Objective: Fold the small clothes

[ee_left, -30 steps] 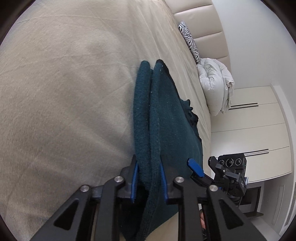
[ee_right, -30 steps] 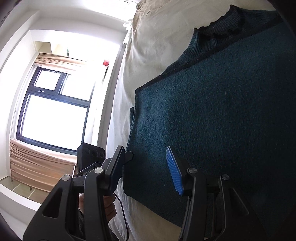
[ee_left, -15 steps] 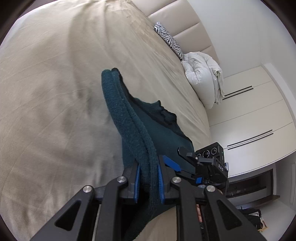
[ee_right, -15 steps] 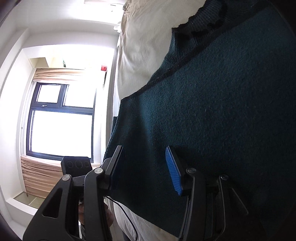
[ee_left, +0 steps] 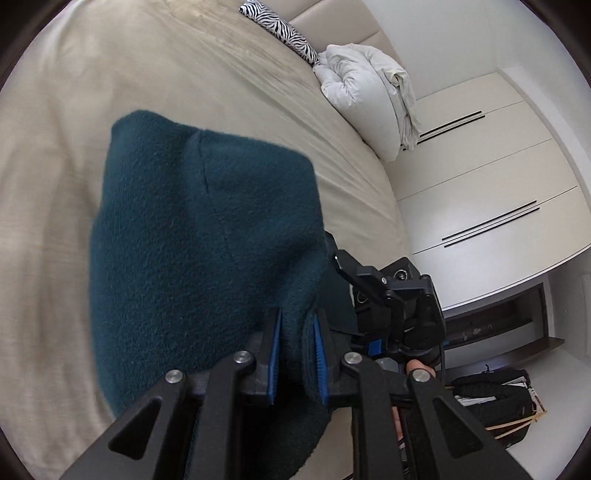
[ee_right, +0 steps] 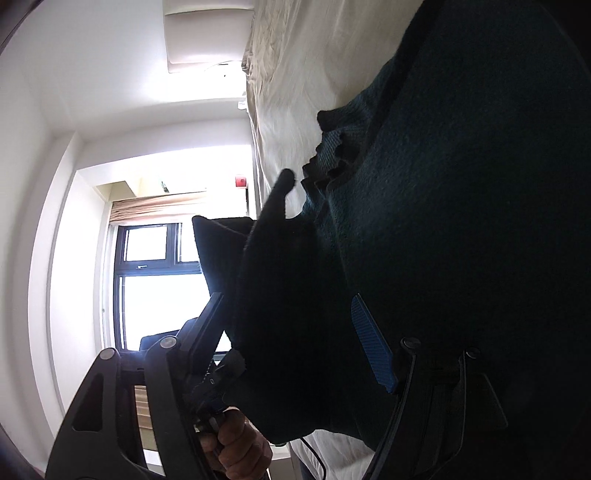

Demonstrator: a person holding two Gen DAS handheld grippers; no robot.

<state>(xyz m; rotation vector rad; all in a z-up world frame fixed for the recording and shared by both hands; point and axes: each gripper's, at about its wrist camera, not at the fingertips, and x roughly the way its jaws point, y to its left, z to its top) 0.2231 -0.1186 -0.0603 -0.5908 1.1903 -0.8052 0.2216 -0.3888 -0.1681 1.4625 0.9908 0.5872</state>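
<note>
A dark teal knitted sweater (ee_left: 207,236) lies on the beige bed. My left gripper (ee_left: 297,354) is shut on a thick fold of its edge and holds that fold lifted and draped over the rest. In the right wrist view the sweater (ee_right: 461,184) fills the right side, its ruffled collar (ee_right: 332,162) pointing at the sheet. My right gripper (ee_right: 291,332) has its jaws opening wide. A dark flap of the sweater hangs between them, but the blue pad (ee_right: 369,347) does not press on it. The right gripper (ee_left: 388,295) also shows just beyond the held fold.
The beige bed sheet (ee_left: 229,81) stretches away to a zebra pillow (ee_left: 280,29) and a bundled white duvet (ee_left: 369,85). White wardrobe doors (ee_left: 487,177) stand beyond the bed. A window (ee_right: 155,280) glares brightly. A hand (ee_right: 236,443) grips the left tool's handle.
My left gripper has swung the held sweater edge across toward the right gripper, so the fabric now spreads wide and drapes over. The right jaws have widened, and a flap now hangs between them.
</note>
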